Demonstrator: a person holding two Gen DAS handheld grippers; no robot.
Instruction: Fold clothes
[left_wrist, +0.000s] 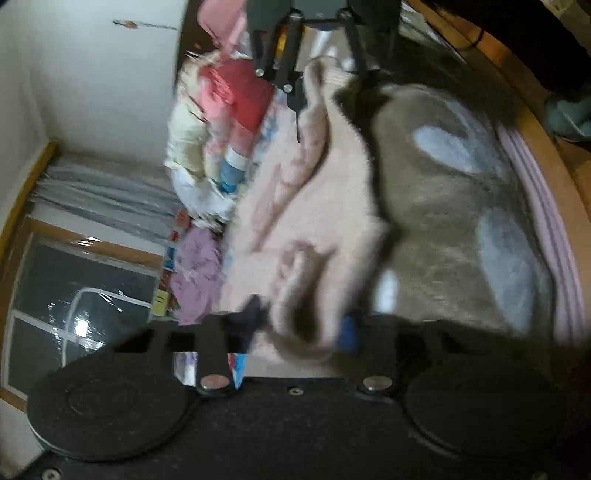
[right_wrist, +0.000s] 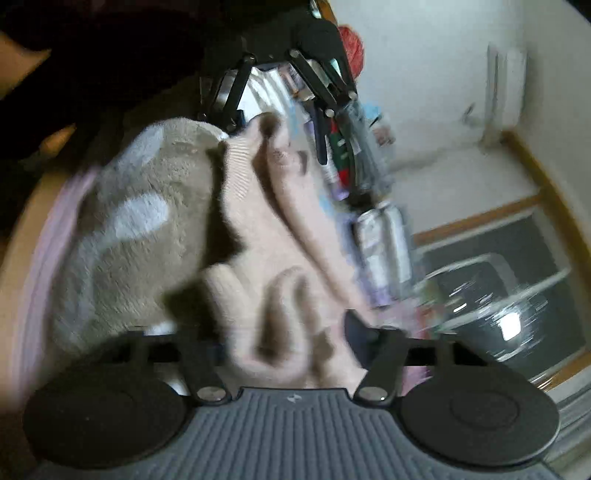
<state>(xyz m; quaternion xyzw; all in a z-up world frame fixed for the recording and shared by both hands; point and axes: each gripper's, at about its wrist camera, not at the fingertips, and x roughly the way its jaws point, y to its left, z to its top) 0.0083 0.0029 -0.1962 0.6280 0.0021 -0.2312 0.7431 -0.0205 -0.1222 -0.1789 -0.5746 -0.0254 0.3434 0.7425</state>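
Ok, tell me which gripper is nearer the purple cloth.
Left. The left gripper grips the sweater's near end, with the purple cloth right beside its finger. The right gripper holds the sweater's far end, well beyond the cloth.

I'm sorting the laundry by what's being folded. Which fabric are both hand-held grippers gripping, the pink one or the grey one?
The pink sweater: its bunched edge sits between both jaws. The grey blanket with pale patches lies flat beside it.

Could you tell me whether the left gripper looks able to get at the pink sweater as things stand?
Probably yes: the left gripper already has a fold of the pink sweater bunched between its fingers, with nothing in the way.
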